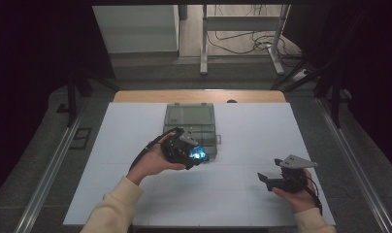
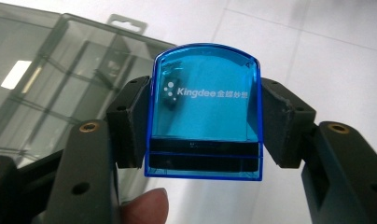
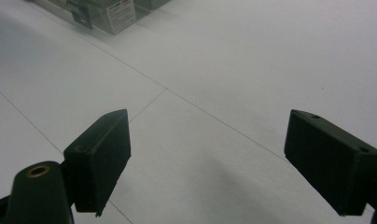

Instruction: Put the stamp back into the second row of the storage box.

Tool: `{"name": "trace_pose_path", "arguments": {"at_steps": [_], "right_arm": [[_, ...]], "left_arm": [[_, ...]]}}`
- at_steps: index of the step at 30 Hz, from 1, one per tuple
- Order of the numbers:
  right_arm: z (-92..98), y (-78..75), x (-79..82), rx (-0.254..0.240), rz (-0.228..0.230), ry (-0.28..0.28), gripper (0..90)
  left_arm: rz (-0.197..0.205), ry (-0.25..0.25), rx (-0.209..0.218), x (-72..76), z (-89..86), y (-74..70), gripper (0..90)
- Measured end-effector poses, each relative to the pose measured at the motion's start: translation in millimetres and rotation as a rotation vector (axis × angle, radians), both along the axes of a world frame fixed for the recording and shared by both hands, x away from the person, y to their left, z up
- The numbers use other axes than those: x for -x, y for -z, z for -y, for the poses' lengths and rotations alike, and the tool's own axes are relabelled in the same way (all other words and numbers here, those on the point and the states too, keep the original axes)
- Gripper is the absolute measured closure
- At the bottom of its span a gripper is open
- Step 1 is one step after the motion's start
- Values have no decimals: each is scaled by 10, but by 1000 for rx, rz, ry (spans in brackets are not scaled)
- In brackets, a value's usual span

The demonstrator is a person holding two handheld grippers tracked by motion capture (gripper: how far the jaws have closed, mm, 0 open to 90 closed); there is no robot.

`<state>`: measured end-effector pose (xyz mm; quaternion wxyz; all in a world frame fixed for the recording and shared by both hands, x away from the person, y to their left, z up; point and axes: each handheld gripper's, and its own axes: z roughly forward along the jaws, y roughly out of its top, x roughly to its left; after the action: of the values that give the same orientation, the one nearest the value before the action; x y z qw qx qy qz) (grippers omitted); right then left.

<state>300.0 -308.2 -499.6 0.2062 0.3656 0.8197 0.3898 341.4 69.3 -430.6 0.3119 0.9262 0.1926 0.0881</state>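
Two tools working over the white bench (image 1: 136, 145).
Left tool (image 2: 205, 121) is pinching a blue clip (image 2: 205, 102) by its sides, hovering just beside the grey compartment box (image 1: 190, 119); right tool (image 3: 224, 154) is waiting spread, well apart.

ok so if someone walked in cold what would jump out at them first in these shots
The bright blue translucent case printed "Kingdee", clamped between the left gripper's jaws, glowing against the dim scene. Behind it lies a smoky clear compartment box on the white table. The right gripper hangs open over bare table at the near right.
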Motion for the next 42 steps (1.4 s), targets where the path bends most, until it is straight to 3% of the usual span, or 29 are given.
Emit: {"name": "trace_pose_path", "arguments": {"at_steps": [17, 21, 26, 31, 36, 42], "right_arm": [[12, -3, -11, -15, 2, 8, 152], [11, -4, -7, -14, 4, 6, 154], [11, 0, -9, -13, 0, 5, 154], [9, 2, -12, -11, -3, 6, 154], [10, 6, -14, -11, -5, 7, 154], [12, 3, -11, -9, -4, 7, 154]], "left_arm": [[14, -59, -40, -437, -52, -17, 411], [9, -47, -40, -528, -53, 1, 411], [4, -36, -79, -644, -72, 58, 411], [-7, -28, -75, -772, -114, 117, 411], [-4, -8, -103, -812, -126, 180, 411], [-34, 13, -137, -826, -137, 277, 411]]}}
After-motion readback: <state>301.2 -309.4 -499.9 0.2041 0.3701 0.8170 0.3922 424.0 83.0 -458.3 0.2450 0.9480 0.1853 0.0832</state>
